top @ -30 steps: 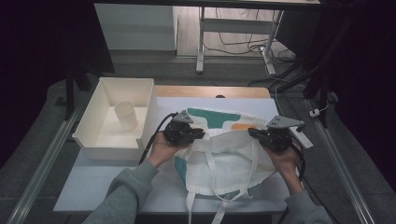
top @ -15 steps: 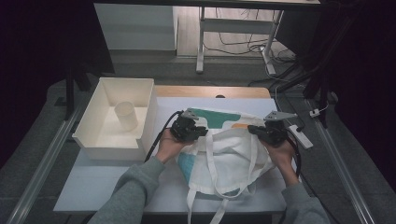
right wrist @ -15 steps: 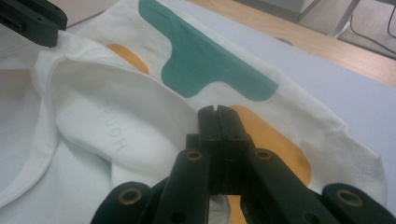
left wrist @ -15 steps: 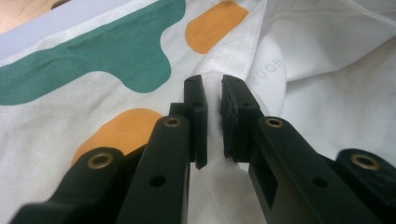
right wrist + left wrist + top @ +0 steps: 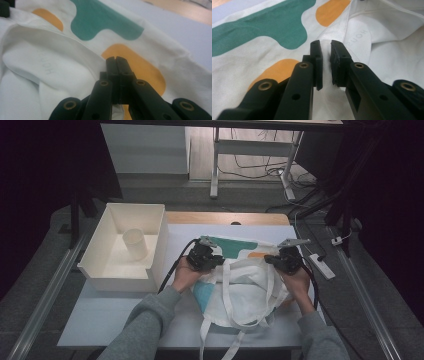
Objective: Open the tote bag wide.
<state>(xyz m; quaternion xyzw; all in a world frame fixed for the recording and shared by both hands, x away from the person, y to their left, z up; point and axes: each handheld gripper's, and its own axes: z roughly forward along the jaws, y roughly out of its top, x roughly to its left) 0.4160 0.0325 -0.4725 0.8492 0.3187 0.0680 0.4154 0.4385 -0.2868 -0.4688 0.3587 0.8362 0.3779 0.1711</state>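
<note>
High view: on the table (image 5: 105,320) our tote bag (image 5: 245,290) lies soft, light and floppy. We pinch its folded cloth edge in both the left gripper (image 5: 325,53) and right gripper (image 5: 116,65); the hems grip best.

Both claws, left (image 5: 216,259) and right (image 5: 270,260), carried the tote bag (image 5: 245,290) forward, seemingly lower.

Lab: bench frame (image 5: 50,290), floor cables (image 5: 260,167)
</note>
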